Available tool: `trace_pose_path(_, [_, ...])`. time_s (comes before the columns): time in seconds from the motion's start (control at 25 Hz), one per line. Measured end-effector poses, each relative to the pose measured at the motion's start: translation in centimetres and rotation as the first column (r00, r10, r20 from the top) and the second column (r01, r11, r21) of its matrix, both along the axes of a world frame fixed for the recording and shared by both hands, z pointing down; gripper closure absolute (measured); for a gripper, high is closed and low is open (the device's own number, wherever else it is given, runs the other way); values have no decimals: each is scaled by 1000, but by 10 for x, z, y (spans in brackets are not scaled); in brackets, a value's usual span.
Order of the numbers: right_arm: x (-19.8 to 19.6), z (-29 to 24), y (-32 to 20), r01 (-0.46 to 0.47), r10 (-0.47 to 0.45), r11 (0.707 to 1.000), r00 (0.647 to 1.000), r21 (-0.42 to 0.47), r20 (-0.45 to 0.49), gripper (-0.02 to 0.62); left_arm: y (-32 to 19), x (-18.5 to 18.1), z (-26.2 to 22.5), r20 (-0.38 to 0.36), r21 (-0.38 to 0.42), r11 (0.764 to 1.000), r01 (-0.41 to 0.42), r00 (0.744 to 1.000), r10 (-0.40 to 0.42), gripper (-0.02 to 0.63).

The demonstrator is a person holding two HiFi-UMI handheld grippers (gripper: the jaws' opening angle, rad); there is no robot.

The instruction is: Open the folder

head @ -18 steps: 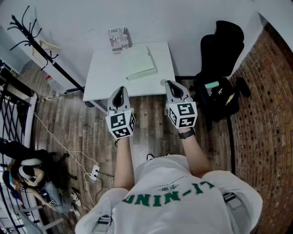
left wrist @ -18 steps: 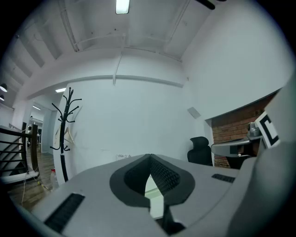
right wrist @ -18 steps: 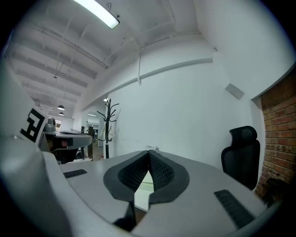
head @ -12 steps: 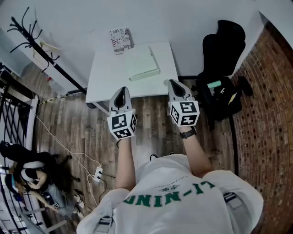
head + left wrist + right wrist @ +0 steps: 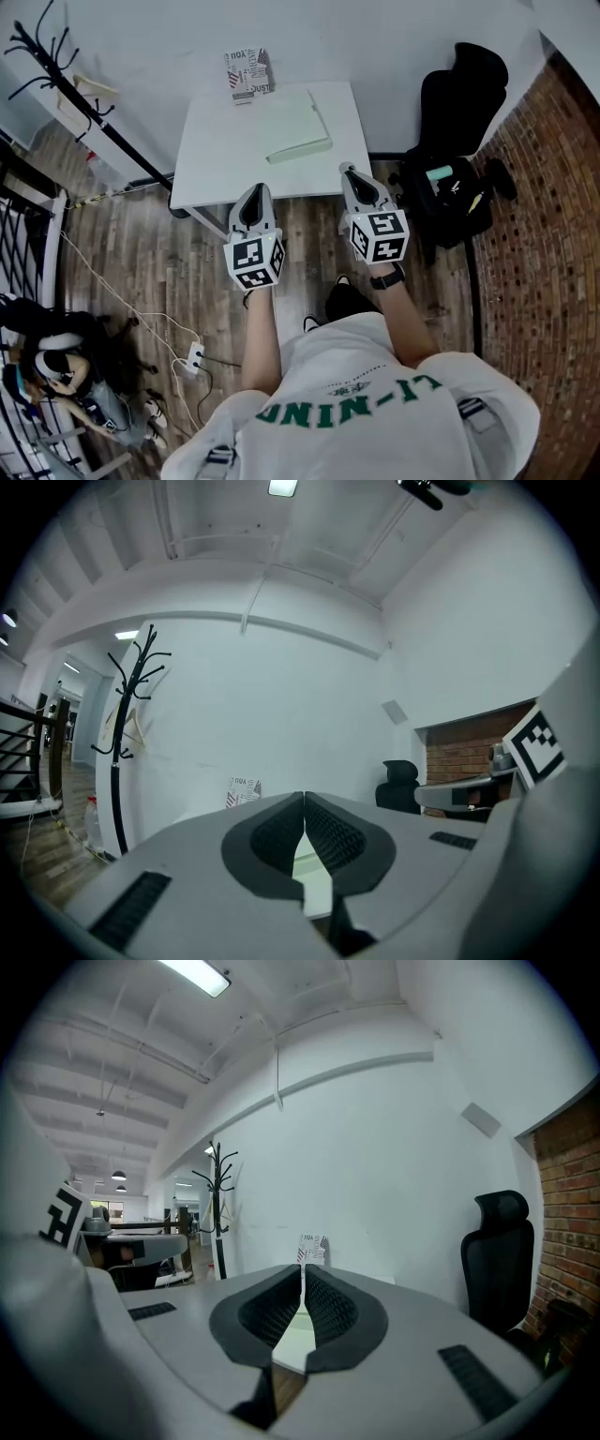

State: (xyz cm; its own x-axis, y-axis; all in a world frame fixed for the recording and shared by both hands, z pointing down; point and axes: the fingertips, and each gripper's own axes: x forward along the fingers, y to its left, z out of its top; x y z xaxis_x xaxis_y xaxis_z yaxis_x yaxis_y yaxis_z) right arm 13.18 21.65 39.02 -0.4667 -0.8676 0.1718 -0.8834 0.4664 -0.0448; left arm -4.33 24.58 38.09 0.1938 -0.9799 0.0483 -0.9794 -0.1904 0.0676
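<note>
A pale green folder (image 5: 295,124) lies closed and flat on the small white table (image 5: 225,159), towards its far right part. My left gripper (image 5: 250,198) hangs over the table's near edge, short of the folder, its jaws shut with nothing between them. My right gripper (image 5: 352,172) is at the table's near right corner, jaws shut and empty too. In the left gripper view the folder (image 5: 312,866) shows as a pale strip past the closed left gripper (image 5: 304,799). The right gripper view has the right gripper (image 5: 303,1271) closed, with the table (image 5: 293,1349) beyond.
A printed box (image 5: 247,71) stands at the table's far edge against the white wall. A black office chair (image 5: 459,103) and a black bag (image 5: 450,202) sit right of the table. A coat stand (image 5: 66,89) leans at the left. Cables (image 5: 141,300) run over the wooden floor.
Both grippers have shifted slightly forward and to the right towards the table's near edge. The jaws have stayed shut. A dark shoe now shows below my hands.
</note>
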Motion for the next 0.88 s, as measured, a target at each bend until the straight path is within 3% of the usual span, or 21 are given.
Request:
trace_pose_path(0.16, [-2,11,-45,21,-21,1000,1000,-9,16,577,-39,1,7,3,-1,1000,7,1000,-7,591])
trace_pose_path(0.48, [-11,2,-206,107,-106,994,990,-8,92,566,-192,2,-13,48,26,999,46,998,-47,591])
trace_pose_path(0.64, [-12,-14,-271,154,-153,988,981,6,119,566,-256,14,-30,32,52,996,71,997,-73,591])
trace_pose_path(0.88, [-5,26,-330,209,-198,974,973,-85,123,545,-321,44,2,51,-19,999,46,998,-45,591])
